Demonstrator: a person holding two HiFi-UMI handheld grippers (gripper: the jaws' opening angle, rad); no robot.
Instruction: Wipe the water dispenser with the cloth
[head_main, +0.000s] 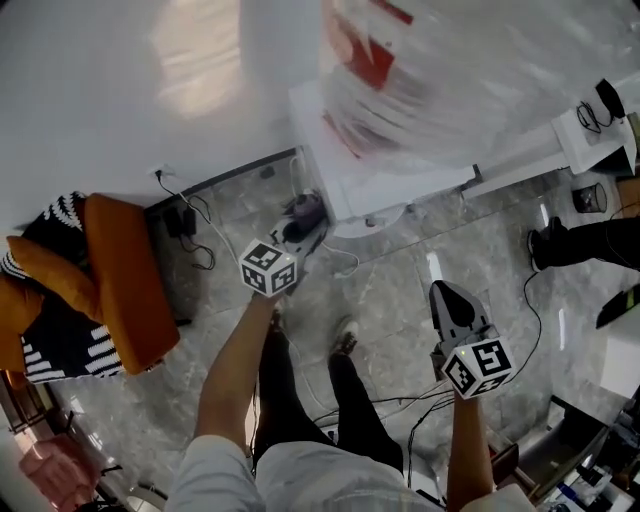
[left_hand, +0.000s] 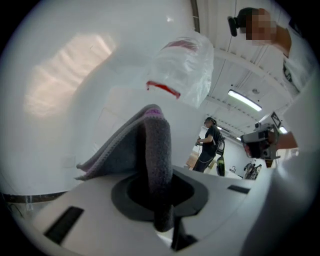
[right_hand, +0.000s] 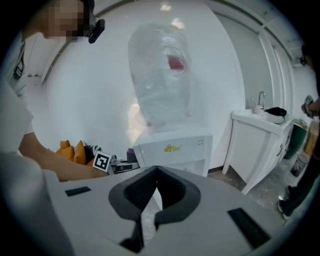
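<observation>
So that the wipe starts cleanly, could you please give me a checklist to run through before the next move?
1. Cloth clamped between the fingers of the left gripper: ok.
2. Cloth touching the water dispenser: cannot tell; the left gripper view only shows it close by.
3. Right gripper shut, empty and clear of the dispenser: ok.
4. Bottle seated on top of the dispenser: ok.
5. Footing: not ok, since cables lie on the floor by the person's feet and may be a trip risk.
</observation>
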